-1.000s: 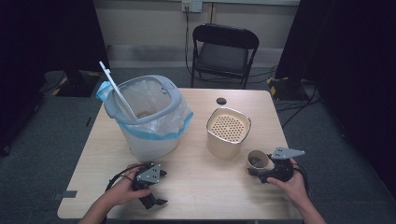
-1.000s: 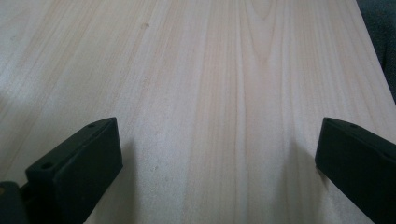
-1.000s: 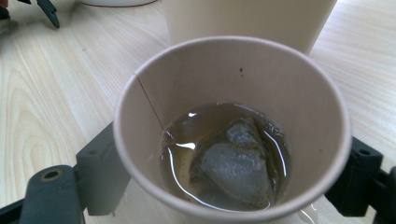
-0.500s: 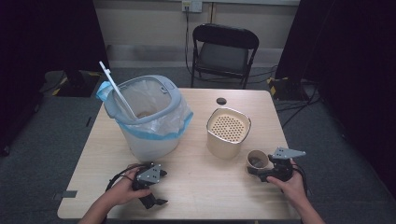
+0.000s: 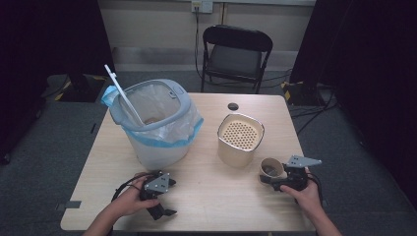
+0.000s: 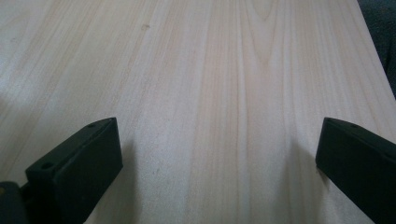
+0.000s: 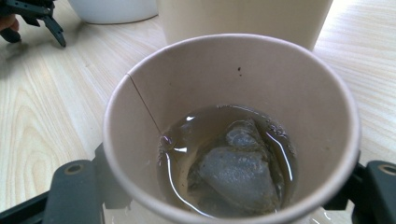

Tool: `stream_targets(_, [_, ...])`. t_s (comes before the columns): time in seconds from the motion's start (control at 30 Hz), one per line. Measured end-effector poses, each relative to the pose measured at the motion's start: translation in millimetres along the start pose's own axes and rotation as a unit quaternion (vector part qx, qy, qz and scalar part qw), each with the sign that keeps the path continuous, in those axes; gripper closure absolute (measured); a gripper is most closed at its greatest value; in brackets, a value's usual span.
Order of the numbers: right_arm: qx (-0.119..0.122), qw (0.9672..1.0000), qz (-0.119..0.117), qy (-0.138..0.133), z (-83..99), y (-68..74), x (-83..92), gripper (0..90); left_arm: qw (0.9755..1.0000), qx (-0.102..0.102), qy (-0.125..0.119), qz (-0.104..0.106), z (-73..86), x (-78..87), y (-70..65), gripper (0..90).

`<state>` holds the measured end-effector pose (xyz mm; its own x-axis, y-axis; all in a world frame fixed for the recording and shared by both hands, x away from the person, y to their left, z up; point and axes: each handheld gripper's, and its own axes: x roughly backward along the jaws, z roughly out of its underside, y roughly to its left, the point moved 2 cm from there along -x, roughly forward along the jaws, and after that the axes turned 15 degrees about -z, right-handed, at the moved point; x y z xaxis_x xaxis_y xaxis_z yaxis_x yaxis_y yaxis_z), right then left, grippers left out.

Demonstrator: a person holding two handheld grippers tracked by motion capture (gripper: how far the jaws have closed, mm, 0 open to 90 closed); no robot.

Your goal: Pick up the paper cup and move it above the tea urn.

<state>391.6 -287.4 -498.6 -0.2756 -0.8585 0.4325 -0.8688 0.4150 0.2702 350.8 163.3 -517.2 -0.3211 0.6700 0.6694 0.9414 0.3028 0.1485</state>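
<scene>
Hiding the right gripper (image 5: 278, 183) jaws' tips, paper cup (image 7: 233, 126) clamped between them, left gripper (image 5: 158, 200) jaws wide, empty.

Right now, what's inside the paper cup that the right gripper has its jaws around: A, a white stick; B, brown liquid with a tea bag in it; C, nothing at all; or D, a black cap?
B: the right gripper view looks down into the paper cup and shows a soaked tea bag in brownish liquid.
</scene>
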Motion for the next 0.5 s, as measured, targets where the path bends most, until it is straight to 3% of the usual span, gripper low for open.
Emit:
stream_targets(0.17, [0.011,0.9996,0.011,0.025,-4.9,0.8,1.7,25.9,1.0000,-0.002,0.002,0.000,-0.3,0.0,0.4,0.0])
stream_targets(0.5, [0.026,0.9987,0.037,0.024,-26.1,-8.1,9.6,26.4,1.0000,-0.004,0.005,-0.001,-0.5,0.3,0.6,0.0])
